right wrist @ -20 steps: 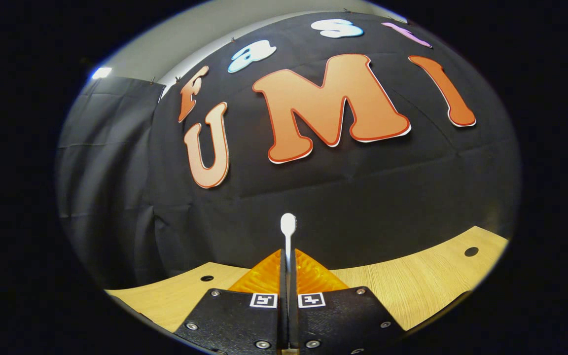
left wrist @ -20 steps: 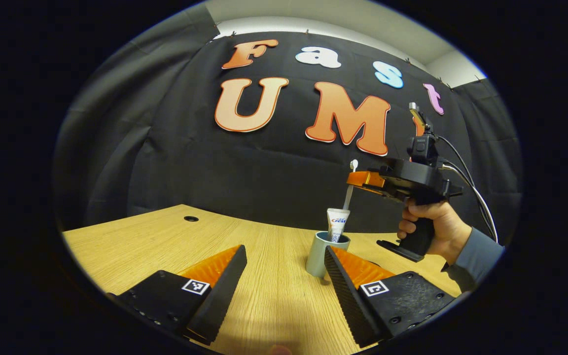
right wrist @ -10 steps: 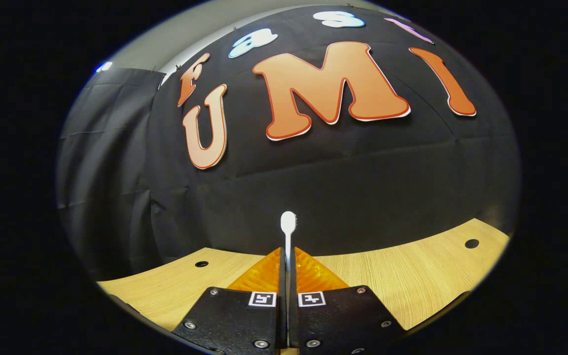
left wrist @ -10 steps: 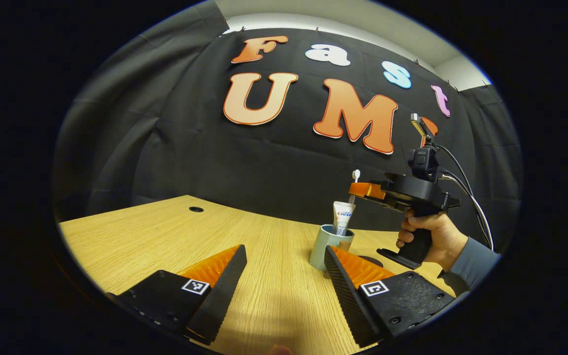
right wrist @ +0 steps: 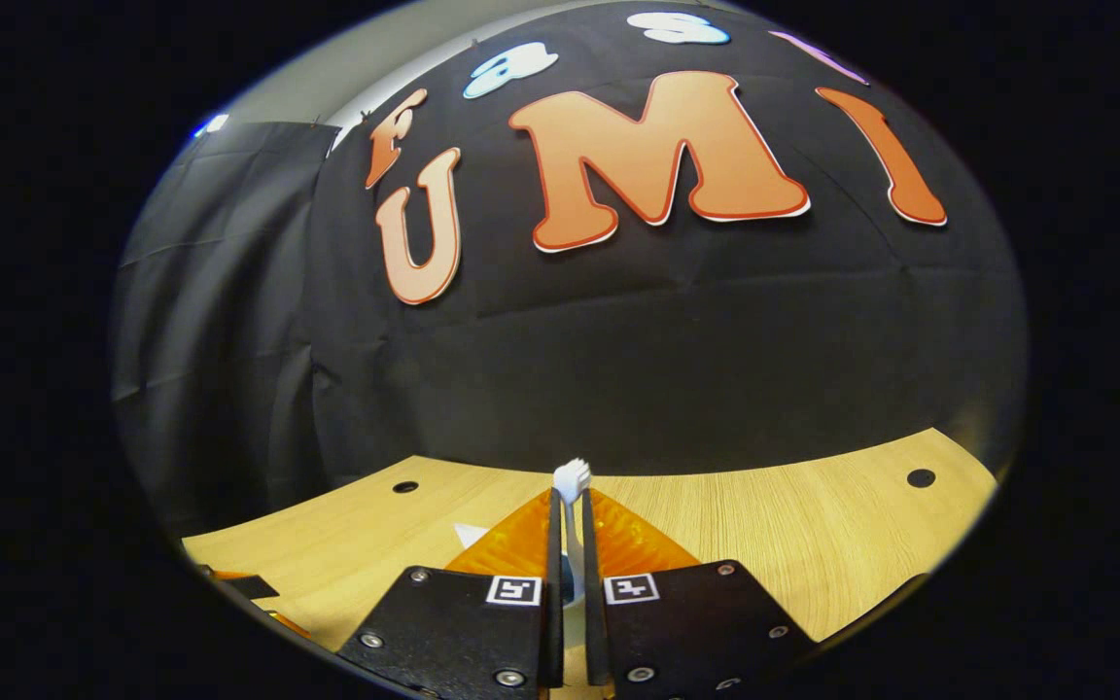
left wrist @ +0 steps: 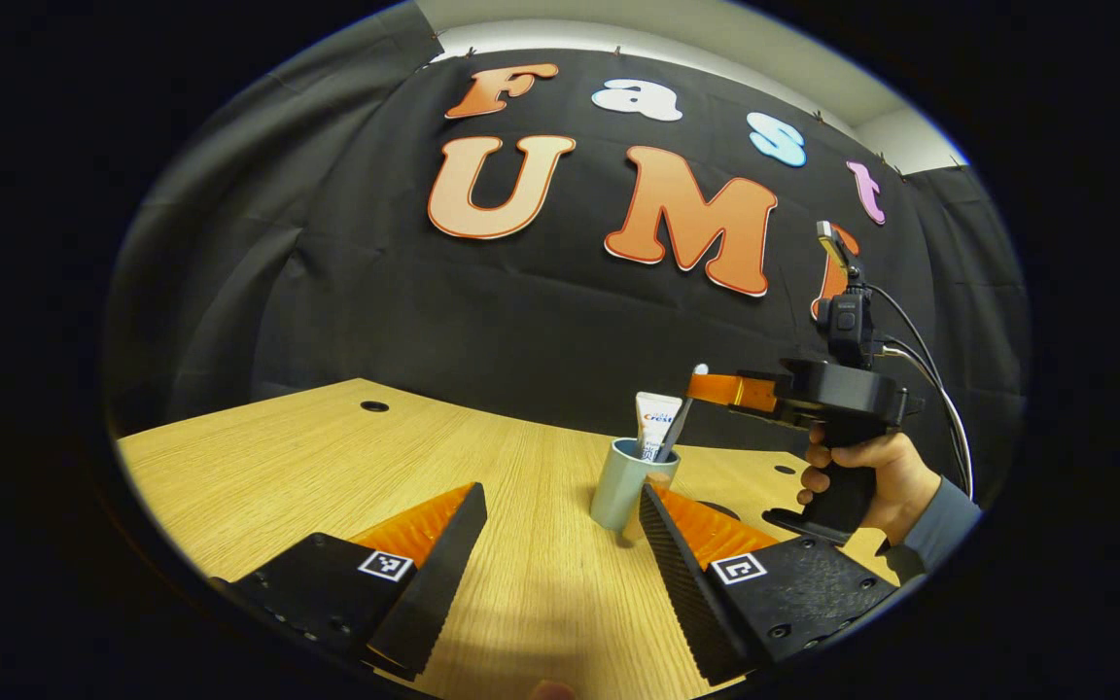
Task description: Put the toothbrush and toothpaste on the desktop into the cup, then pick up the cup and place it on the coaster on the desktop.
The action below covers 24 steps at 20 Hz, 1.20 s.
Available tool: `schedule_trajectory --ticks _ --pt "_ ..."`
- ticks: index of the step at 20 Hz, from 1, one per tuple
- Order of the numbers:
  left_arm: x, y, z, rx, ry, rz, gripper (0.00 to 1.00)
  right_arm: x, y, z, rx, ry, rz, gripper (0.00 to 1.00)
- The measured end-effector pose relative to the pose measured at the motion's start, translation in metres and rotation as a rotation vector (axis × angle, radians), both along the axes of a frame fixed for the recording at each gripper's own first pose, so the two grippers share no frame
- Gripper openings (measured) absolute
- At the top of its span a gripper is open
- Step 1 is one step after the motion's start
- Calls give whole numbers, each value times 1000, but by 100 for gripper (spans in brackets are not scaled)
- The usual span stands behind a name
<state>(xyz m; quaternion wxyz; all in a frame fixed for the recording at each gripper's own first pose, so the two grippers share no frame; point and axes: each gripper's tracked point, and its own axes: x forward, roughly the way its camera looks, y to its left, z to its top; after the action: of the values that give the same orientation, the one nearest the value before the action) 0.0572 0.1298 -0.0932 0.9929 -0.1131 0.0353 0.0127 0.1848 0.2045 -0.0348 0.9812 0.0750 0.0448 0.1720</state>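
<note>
Grey-green cup [left wrist: 622,491] holds toothpaste [left wrist: 653,421]; right gripper [right wrist: 570,544] jaws slightly apart releasing toothbrush [left wrist: 679,420]; left gripper [left wrist: 560,544] jaws wide apart. Next: grasp cup at 1 o'clock.

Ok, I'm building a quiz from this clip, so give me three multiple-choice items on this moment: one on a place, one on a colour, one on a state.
1. Where does the toothpaste stand?
A. flat on the desk
B. in the cup
C. in the left gripper

2. What colour is the cup?
A. pale grey-green
B. red
C. black

3. How is the left gripper?
A. shut on the cup
B. shut on the toothbrush
C. open

Answers: 1 B, its top rises above the rim; 2 A, the wall looks pale grey-green; 3 C, a wide gap shows between its fingers.
</note>
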Motion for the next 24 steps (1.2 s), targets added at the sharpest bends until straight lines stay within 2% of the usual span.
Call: schedule_trajectory --ticks 7,9,10,11,12,13,14,18,21,24 --pt "9 -25 7 0 30 -31 95 -32 -29 12 -12 -14 14 28" --pt "14 -41 4 -36 64 -71 95 -46 -41 12 -30 -13 8 42" --pt "16 -45 2 -42 74 -80 95 -53 -48 11 -37 -14 4 54" --pt "20 -50 3 -32 85 -87 95 -61 -56 11 -40 -12 -1 59" --pt "22 -52 2 -20 93 -89 95 -68 -64 13 -41 -16 -7 69" --pt "25 -56 4 -11 104 -97 95 -76 -74 17 -34 -22 -17 68" --pt "29 -62 6 -10 111 -112 95 -82 -82 22 -20 -34 -23 79" --pt "48 -77 12 1 153 -142 95 -108 -116 38 -12 -88 -67 84" --pt "70 -92 16 -28 202 -182 95 -122 -143 35 -33 -124 -125 86" --pt "91 -97 22 21 249 -192 95 -137 -157 22 -47 -103 -137 87"
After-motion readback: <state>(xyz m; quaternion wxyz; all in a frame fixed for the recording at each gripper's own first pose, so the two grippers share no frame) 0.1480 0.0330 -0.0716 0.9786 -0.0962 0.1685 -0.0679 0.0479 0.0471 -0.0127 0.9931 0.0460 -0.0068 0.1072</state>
